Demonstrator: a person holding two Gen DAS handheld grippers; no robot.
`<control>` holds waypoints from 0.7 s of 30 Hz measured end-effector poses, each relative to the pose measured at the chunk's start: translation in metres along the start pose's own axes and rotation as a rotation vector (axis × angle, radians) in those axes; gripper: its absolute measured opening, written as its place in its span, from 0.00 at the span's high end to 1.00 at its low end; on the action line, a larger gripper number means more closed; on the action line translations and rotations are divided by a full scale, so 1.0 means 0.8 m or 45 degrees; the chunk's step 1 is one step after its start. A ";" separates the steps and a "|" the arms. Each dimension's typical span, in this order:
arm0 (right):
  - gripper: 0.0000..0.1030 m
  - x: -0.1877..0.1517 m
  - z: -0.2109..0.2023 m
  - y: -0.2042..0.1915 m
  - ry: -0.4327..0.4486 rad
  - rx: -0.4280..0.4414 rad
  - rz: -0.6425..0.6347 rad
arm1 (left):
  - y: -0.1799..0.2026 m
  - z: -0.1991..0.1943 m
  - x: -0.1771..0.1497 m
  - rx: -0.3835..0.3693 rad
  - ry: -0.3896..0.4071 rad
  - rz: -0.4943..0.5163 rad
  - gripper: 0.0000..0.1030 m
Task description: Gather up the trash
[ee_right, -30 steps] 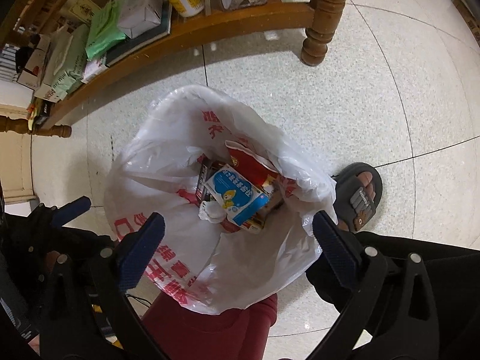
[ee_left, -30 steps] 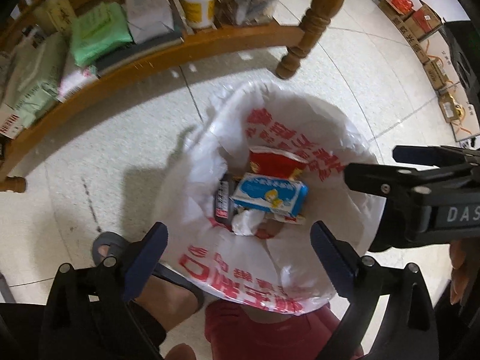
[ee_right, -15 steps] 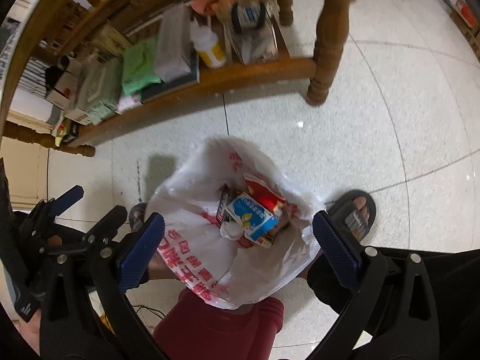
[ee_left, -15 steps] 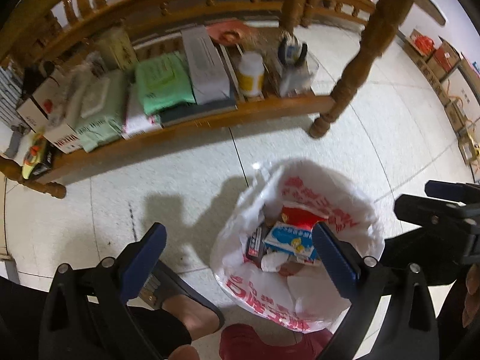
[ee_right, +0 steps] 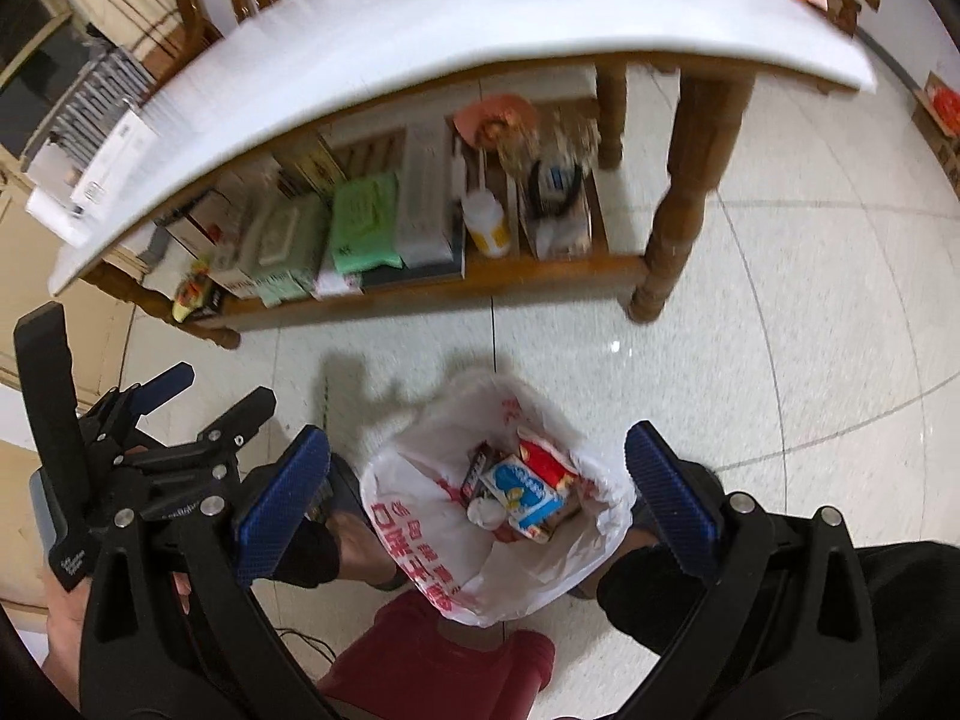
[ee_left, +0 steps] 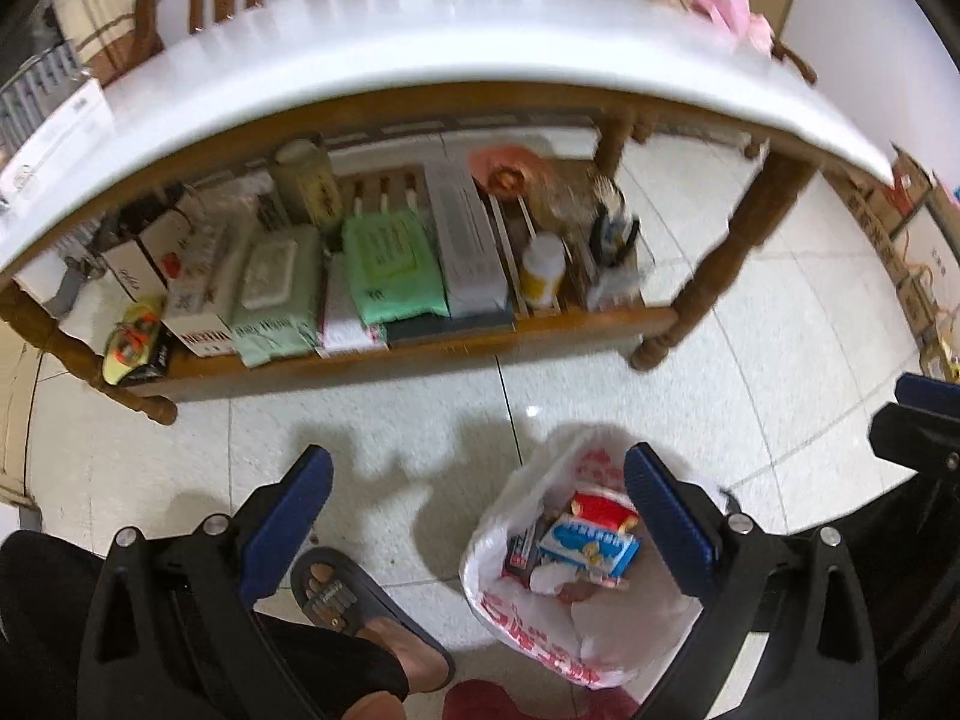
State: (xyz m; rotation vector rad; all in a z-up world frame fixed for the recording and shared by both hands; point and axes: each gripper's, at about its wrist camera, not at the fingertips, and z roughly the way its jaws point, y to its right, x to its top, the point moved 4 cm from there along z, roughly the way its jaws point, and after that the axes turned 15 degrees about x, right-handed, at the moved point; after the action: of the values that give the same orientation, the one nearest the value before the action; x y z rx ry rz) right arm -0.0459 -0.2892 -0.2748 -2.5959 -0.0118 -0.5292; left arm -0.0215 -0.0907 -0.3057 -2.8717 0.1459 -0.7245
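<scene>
A white plastic bag with red print (ee_left: 528,630) (ee_right: 420,546) stands open on the floor by my feet. Inside lie a blue and white carton (ee_left: 591,546) (ee_right: 525,495), a red wrapper (ee_left: 603,510) (ee_right: 543,459), a dark packet and crumpled white paper. My left gripper (ee_left: 474,516) is open and empty, held above the floor left of the bag. My right gripper (ee_right: 474,492) is open and empty, high above the bag's mouth. The left gripper also shows in the right wrist view (ee_right: 150,450).
A wooden table with a white top (ee_left: 420,42) (ee_right: 480,6) stands ahead. Its lower shelf (ee_left: 420,336) holds wipes packs, boxes and a white bottle (ee_left: 542,270). A turned table leg (ee_left: 714,276) stands right. My sandalled foot (ee_left: 354,600) and a red stool (ee_right: 438,654) are below.
Both grippers have risen and pulled back from the bag, so it looks smaller and lower. The table top has come into view. Both stay open and empty.
</scene>
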 end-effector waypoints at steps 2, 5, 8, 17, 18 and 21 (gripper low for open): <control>0.06 0.011 -0.018 -0.011 0.042 0.002 -0.030 | -0.014 -0.016 0.015 0.007 0.034 -0.037 0.08; 0.06 0.031 -0.049 -0.030 0.128 -0.038 -0.090 | -0.035 -0.044 0.039 0.025 0.114 -0.089 0.08; 0.06 0.051 -0.081 -0.049 0.225 -0.064 -0.144 | -0.051 -0.079 0.065 0.052 0.212 -0.126 0.08; 0.06 0.103 -0.166 -0.113 0.508 -0.090 -0.298 | -0.083 -0.173 0.122 0.146 0.456 -0.185 0.08; 0.06 0.108 -0.174 -0.120 0.536 -0.095 -0.318 | -0.087 -0.180 0.127 0.152 0.470 -0.197 0.08; 0.06 0.118 -0.188 -0.135 0.589 -0.117 -0.363 | -0.097 -0.196 0.141 0.164 0.500 -0.227 0.08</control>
State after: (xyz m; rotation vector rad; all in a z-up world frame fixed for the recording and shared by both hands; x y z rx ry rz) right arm -0.0248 -0.2722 -0.0688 -2.5089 -0.2093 -1.2475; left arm 0.0061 -0.0531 -0.1027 -2.6109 -0.1048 -1.2770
